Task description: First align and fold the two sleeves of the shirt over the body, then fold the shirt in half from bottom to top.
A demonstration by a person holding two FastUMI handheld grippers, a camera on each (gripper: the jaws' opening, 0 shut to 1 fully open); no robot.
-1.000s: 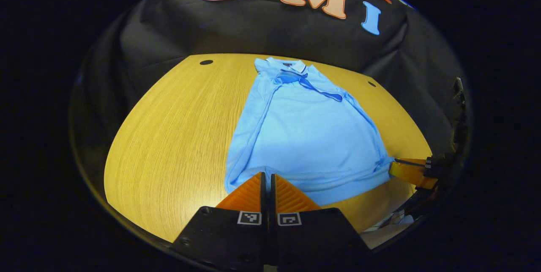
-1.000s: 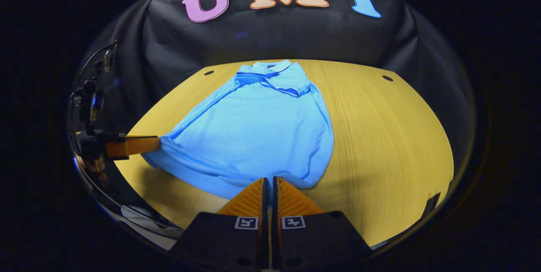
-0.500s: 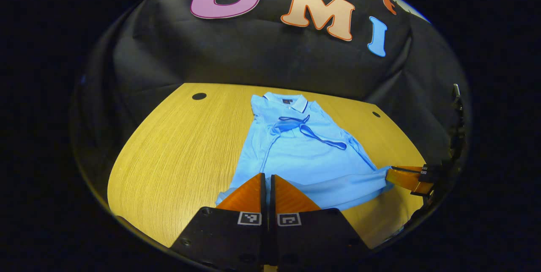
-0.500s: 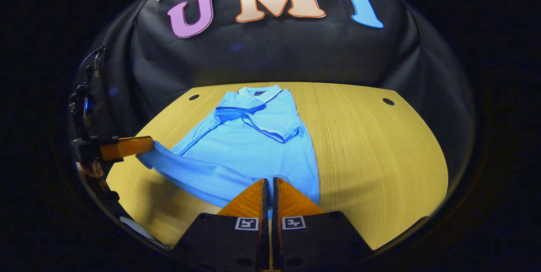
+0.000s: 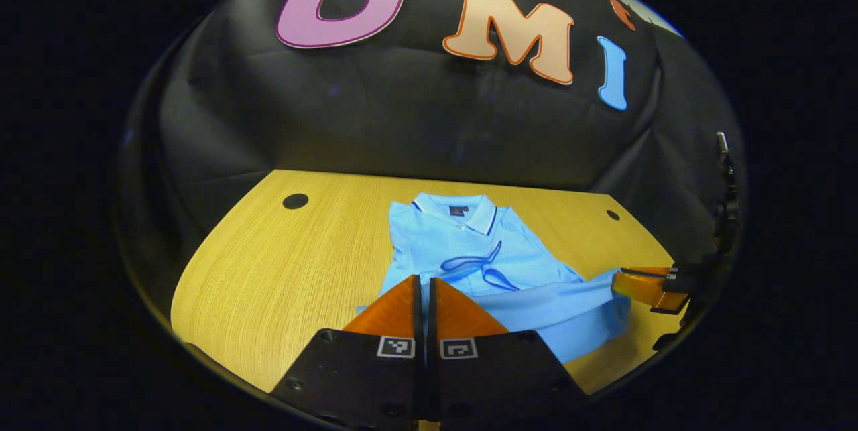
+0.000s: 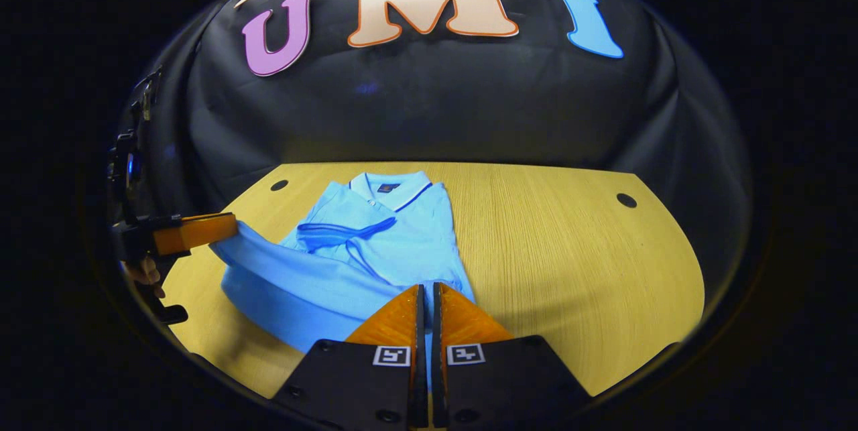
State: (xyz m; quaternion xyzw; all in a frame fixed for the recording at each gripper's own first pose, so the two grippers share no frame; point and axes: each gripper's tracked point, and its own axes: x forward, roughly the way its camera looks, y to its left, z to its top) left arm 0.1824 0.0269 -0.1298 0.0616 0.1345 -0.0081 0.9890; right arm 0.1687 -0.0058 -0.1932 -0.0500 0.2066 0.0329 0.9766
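A light blue polo shirt (image 5: 462, 236) lies collar-far on the yellow table (image 5: 268, 277), both sleeves (image 6: 345, 230) folded across the chest. My left gripper (image 5: 423, 280) is shut on one bottom corner of the hem. My right gripper (image 6: 427, 289) is shut on the other corner. The hem (image 6: 295, 277) hangs taut between them, raised off the table over the shirt's lower body. The right gripper (image 5: 618, 281) shows at the right in the left gripper view. At the left in the right gripper view is the left gripper (image 6: 229, 224).
The table has small dark holes near its far corners (image 5: 295, 201) (image 6: 627, 200). Bare wood (image 6: 576, 250) lies to the shirt's right and left. The black cloth wall stands just behind the table. A hand (image 6: 142, 273) holds the left gripper.
Both grippers have lifted the bottom hem and carried it forward toward the collar. The lower half of the shirt now rises off the table and covers part of the body.
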